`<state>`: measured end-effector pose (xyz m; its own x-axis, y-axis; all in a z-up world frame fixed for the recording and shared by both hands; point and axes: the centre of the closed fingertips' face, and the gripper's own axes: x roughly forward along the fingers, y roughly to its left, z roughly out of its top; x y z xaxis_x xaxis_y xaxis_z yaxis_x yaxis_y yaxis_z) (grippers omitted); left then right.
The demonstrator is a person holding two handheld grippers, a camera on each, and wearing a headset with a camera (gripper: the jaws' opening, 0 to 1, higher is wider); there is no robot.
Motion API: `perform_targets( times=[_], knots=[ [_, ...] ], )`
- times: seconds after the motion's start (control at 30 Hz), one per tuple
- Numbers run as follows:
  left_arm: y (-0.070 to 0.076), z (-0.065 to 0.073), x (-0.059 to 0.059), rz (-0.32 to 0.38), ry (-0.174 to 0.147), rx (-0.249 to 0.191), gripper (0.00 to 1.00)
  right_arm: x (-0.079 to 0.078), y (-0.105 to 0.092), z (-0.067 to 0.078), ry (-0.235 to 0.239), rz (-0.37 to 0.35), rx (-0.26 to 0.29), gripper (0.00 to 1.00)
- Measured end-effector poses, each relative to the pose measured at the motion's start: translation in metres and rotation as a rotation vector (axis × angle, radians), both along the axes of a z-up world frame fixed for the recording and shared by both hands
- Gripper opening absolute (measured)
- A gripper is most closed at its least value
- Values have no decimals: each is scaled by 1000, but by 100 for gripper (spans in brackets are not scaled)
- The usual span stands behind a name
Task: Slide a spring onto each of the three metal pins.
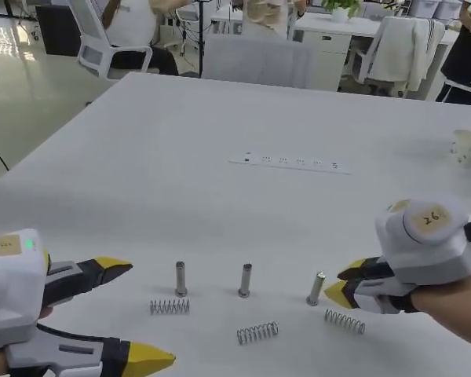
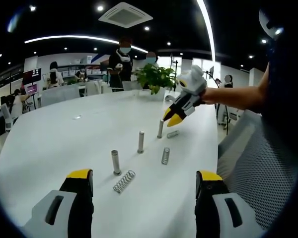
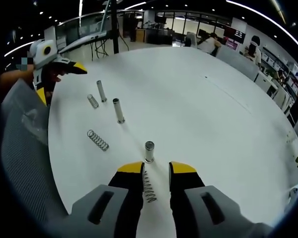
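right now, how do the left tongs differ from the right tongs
The left tongs gape wide; the right tongs are open only narrowly. The left tongs hang short of the nearest pin and its spring; the right tongs sit close up to the end pin, with a loose spring lying on the table below their gap. Neither seems to hold anything.

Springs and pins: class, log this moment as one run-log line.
pins: three upright, bare | springs: three flat on table | left tool: open, empty | right tool: open, over end spring, near end pin
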<state>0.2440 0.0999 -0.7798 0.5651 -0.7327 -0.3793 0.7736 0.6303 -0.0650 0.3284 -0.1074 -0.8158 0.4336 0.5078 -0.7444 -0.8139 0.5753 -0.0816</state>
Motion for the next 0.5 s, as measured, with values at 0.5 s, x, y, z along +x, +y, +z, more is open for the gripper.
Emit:
perform_targets(
  times=[0.5],
  knots=[
    [-1,0,-3,-10,4,6,81,-16,-24,-14,34,-1,-40,18]
  ],
)
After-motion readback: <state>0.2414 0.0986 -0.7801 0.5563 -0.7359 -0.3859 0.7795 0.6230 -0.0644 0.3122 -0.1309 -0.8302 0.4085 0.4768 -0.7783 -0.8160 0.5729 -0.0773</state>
